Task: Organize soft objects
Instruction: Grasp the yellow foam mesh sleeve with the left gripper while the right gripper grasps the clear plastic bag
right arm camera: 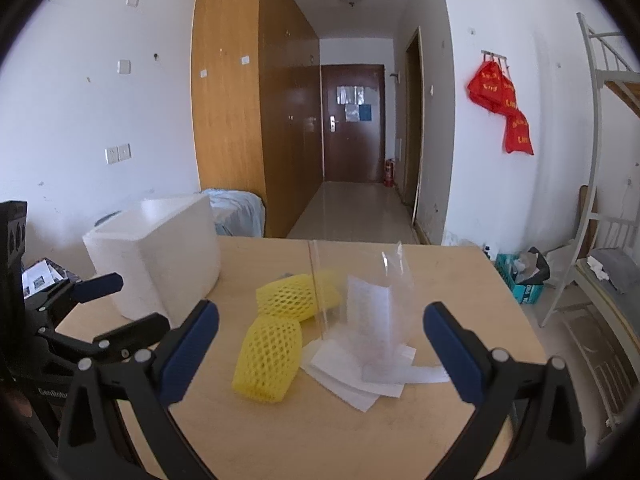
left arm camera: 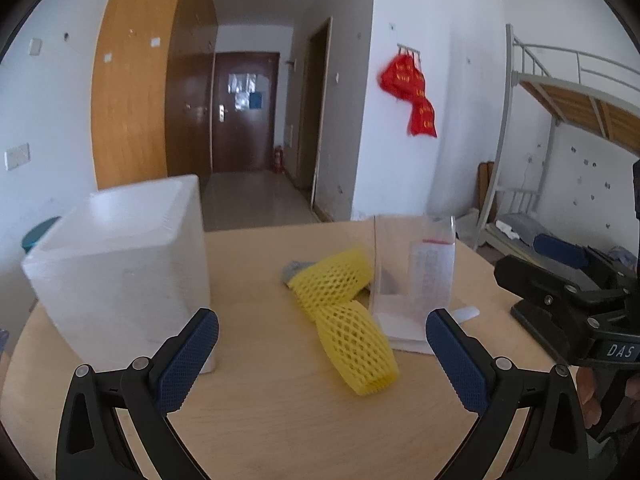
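- Starting the sort means picking one soft piece first: the near yellow foam net point(left arm camera: 356, 346) lies on the table point(left arm camera: 280, 420) just ahead of the left gripper point(left arm camera: 322, 354), at about 1 o'clock from its midpoint.
- Both grippers hang above the table with fingers spread wide and nothing between them; the right gripper point(right arm camera: 320, 350) faces the same pile from the other side.
- A second yellow foam net point(right arm camera: 296, 296) lies behind the first at 12 o'clock, touching it, with a grey piece point(left arm camera: 294, 270) partly hidden beyond.
- A clear plastic sleeve point(left arm camera: 414, 268) stands upright at 2 o'clock from the near net, over loose white paper sheets point(right arm camera: 352, 376); I judge it light and easy to topple, so approach from the net's free end.
- The white foam box point(left arm camera: 120, 272) at 10 o'clock looks the likely container, though its opening faces away from full view.
- Pinch the net across its narrow width, squeezing gently, since the mesh will collapse and may snag its neighbour.
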Motion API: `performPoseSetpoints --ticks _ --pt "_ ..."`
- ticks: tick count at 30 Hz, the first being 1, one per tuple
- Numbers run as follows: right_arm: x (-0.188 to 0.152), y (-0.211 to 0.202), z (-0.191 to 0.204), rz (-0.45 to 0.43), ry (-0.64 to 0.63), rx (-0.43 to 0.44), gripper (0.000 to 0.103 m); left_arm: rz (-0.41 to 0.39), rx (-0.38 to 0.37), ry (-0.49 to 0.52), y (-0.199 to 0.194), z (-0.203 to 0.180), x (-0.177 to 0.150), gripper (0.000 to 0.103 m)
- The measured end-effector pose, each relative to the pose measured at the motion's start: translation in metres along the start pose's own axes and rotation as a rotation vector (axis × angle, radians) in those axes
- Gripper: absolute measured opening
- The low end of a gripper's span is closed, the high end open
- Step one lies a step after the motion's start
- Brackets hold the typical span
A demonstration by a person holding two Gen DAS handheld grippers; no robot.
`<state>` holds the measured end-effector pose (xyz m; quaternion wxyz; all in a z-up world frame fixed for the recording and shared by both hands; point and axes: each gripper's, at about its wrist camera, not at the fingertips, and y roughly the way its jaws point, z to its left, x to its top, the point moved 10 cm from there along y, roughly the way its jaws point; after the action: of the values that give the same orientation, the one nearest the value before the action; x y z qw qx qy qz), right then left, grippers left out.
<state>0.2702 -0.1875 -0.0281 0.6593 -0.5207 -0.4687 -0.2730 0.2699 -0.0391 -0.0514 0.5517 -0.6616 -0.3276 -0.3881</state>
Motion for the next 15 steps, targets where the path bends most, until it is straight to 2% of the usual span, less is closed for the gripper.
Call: performPoseSetpoints --ticks 9,15 --pt "-0.001 0.032 -0.022 0.053 0.013 -0.019 0.102 0.138 -0.032 -0.031 0.051 -0.005 -0.012 0.101" --pt "-0.008 0.058 -0.028 0.108 0.012 -0.019 0.102 0.246 -0.032 -0.053 0.086 -0.007 -0.033 0.099"
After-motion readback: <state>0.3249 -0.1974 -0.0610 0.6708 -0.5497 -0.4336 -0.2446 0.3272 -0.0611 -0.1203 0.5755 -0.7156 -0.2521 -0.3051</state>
